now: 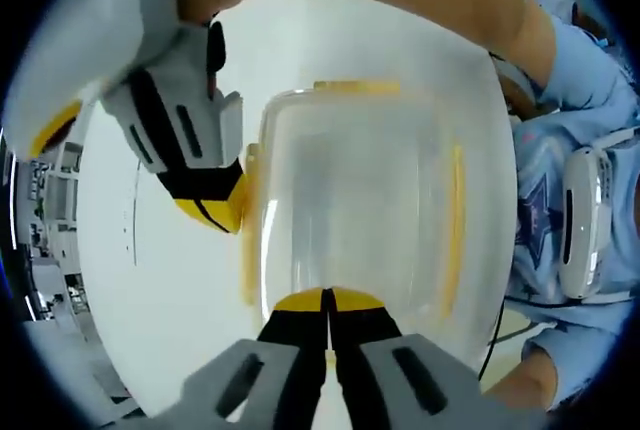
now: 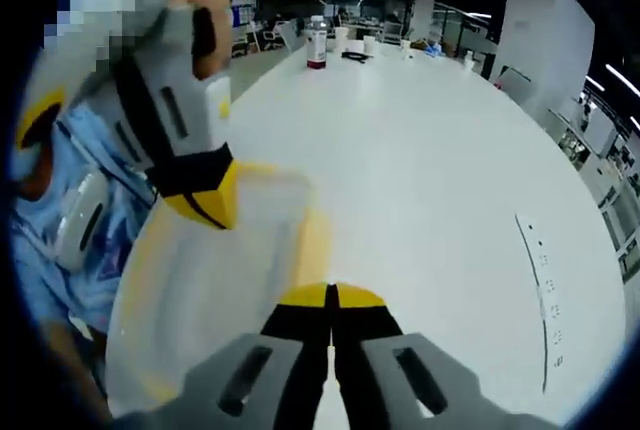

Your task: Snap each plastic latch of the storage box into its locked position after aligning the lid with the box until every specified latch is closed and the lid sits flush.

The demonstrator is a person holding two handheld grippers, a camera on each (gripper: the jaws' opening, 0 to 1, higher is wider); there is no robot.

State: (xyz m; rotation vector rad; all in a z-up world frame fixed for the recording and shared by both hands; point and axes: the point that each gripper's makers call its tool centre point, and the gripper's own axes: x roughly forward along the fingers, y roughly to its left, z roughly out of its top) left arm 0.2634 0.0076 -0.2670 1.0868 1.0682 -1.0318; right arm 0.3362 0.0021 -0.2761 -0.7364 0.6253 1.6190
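Both tools clenched (grasping nothing): left tool (image 1: 328, 302) and right tool (image 2: 331, 297) at the box (image 1: 350, 200) on the tabletop (image 2: 420, 170)

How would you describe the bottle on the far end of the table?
Follow the white table away from the box to its far end. There, the bottle stands upright among smaller items; it is the tallest, with a pale body and a dark red base.
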